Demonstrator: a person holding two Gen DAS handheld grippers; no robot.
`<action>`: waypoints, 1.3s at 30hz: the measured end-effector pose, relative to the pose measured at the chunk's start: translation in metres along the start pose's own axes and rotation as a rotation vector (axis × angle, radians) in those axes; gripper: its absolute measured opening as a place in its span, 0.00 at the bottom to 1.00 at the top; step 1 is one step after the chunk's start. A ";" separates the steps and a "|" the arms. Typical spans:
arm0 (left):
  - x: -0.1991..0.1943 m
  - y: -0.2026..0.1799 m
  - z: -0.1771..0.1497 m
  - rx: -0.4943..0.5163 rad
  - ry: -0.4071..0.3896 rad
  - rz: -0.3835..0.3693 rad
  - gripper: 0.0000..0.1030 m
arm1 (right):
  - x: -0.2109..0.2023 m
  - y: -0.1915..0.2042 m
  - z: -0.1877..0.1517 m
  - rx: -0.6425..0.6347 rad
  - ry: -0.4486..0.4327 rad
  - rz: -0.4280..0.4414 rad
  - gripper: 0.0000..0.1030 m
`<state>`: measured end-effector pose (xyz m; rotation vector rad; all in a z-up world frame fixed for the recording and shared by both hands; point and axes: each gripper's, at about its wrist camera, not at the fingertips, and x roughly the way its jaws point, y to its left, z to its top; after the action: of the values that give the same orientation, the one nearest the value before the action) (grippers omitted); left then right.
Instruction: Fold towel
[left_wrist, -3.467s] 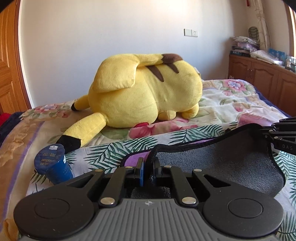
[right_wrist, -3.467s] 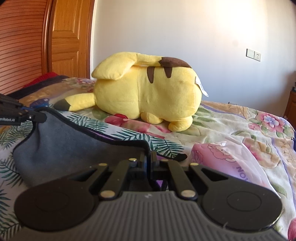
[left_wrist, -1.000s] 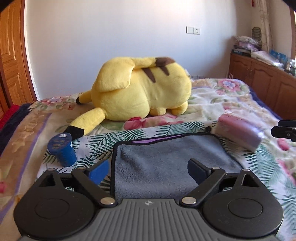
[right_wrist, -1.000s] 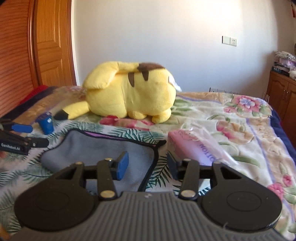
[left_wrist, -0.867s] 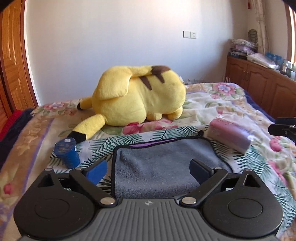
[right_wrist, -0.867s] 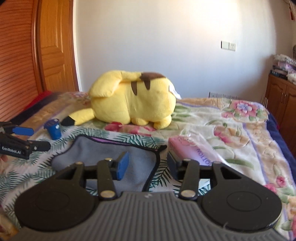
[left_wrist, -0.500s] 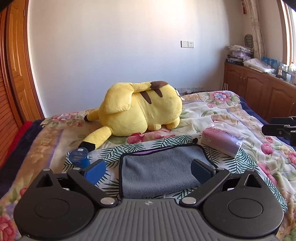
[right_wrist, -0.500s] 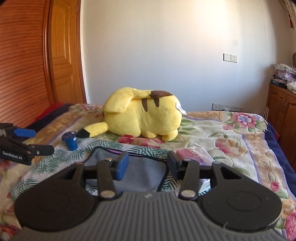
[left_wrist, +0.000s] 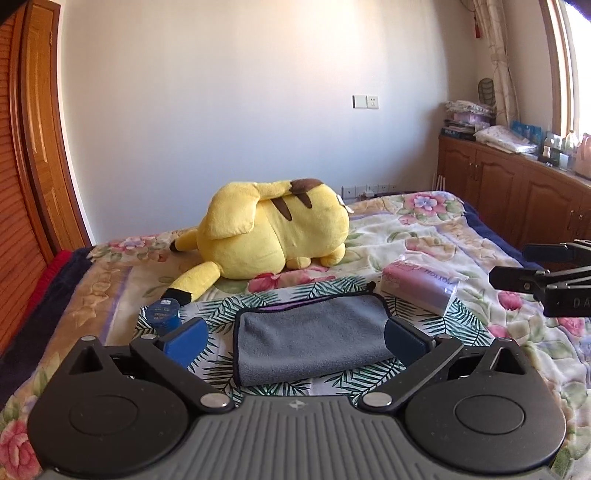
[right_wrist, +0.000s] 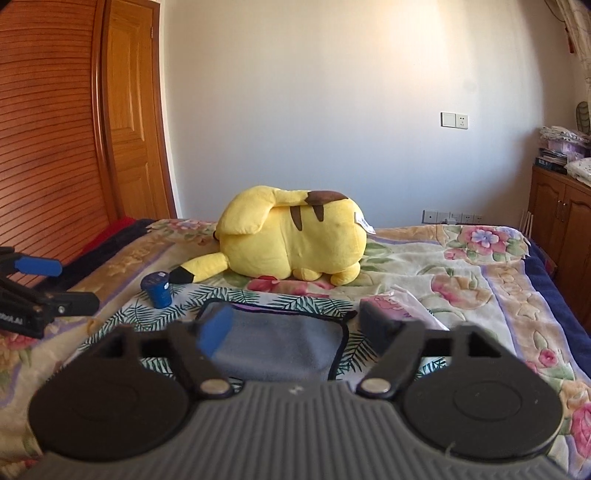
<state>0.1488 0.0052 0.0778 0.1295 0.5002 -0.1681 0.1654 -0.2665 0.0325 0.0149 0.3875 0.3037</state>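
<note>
A grey towel (left_wrist: 310, 339) with a dark edge lies folded flat on the palm-leaf patch of the bedspread; it also shows in the right wrist view (right_wrist: 280, 347). My left gripper (left_wrist: 295, 338) is open and empty, held above and in front of the towel. My right gripper (right_wrist: 299, 328) is open and empty, also pulled back from the towel. The right gripper shows at the right edge of the left wrist view (left_wrist: 543, 277), and the left gripper at the left edge of the right wrist view (right_wrist: 40, 288).
A big yellow plush toy (left_wrist: 269, 236) lies behind the towel. A blue cup (left_wrist: 164, 314) stands left of the towel. A pink wrapped pack (left_wrist: 421, 288) lies at its right. Wooden cabinets (left_wrist: 517, 192) stand at the right and a wooden door (right_wrist: 129, 122) at the left.
Both grippers let go of the towel, opened, and drew back and up from it. The towel now lies folded on the bed. The right gripper's jaws opened wider in the last half second.
</note>
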 end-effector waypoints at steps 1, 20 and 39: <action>-0.004 -0.001 -0.001 0.001 -0.007 0.006 0.84 | -0.003 0.001 -0.001 -0.001 -0.002 -0.002 0.81; -0.079 -0.019 -0.028 -0.069 -0.066 0.039 0.84 | -0.070 0.022 -0.015 0.014 -0.026 -0.033 1.00; -0.099 -0.049 -0.094 -0.077 -0.036 0.060 0.84 | -0.094 0.041 -0.061 0.022 -0.010 -0.036 1.00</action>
<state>0.0108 -0.0145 0.0403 0.0665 0.4656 -0.0927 0.0477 -0.2576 0.0136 0.0308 0.3809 0.2640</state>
